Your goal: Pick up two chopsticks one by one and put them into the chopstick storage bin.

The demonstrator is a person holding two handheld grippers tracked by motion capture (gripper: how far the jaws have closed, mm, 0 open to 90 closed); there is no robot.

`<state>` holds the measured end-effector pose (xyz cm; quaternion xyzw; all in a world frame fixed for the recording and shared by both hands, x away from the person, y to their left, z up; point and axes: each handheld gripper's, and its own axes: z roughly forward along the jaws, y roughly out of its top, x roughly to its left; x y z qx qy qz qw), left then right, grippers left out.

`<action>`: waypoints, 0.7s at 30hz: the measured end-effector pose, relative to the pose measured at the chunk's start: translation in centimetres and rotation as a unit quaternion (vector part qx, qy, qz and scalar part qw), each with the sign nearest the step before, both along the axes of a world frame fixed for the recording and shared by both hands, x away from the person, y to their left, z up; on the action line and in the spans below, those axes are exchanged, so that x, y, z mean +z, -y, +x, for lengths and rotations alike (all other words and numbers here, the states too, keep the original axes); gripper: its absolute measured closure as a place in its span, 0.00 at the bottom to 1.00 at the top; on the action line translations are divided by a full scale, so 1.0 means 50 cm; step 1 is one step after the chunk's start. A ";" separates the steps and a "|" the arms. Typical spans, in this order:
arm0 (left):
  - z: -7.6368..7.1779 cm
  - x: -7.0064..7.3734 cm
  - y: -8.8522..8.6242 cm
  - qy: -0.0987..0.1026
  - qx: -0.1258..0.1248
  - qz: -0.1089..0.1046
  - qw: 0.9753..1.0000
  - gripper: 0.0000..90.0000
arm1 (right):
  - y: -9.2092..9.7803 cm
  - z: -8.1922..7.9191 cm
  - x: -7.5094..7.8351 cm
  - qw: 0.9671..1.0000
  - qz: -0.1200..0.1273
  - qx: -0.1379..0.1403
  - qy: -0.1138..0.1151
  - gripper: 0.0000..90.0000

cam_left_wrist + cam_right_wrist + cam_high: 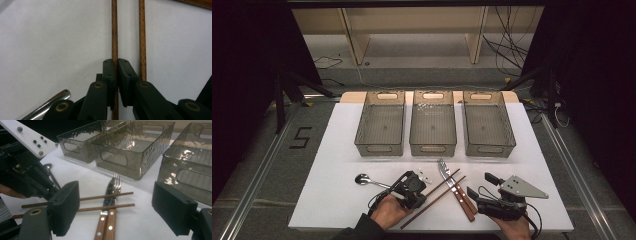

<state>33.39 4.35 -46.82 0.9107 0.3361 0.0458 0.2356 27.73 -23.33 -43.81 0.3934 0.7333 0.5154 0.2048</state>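
Note:
Two wooden chopsticks (447,185) lie side by side on the white table (337,190). My left gripper (416,195) is shut on one chopstick (114,37); the other chopstick (142,37) lies just to its right. A fork (116,180) and a wooden-handled knife (108,192) cross over the chopsticks. My right gripper (480,185) sits near the front right edge, open (116,192) and empty, its jaws wide apart and facing the fork and knife. A metal spoon (362,179) rests left of the left gripper.
Three clear grey trays (362,125), (433,145), (489,147) stand in a row at the back of the table. The spoon's handle (47,106) lies close beside the left jaws. A shelf and cables are beyond the table.

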 end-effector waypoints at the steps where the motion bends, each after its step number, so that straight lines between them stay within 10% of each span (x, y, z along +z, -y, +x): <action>1: 0.001 0.000 -0.001 0.001 0.000 0.000 1.000 0.94 | 0.000 0.000 0.000 1.000 0.000 0.000 0.000 0.26; 21: 0.024 0.074 -0.069 0.050 0.024 -0.058 0.997 0.94 | 0.001 -0.001 0.001 1.000 0.002 0.002 0.001 0.26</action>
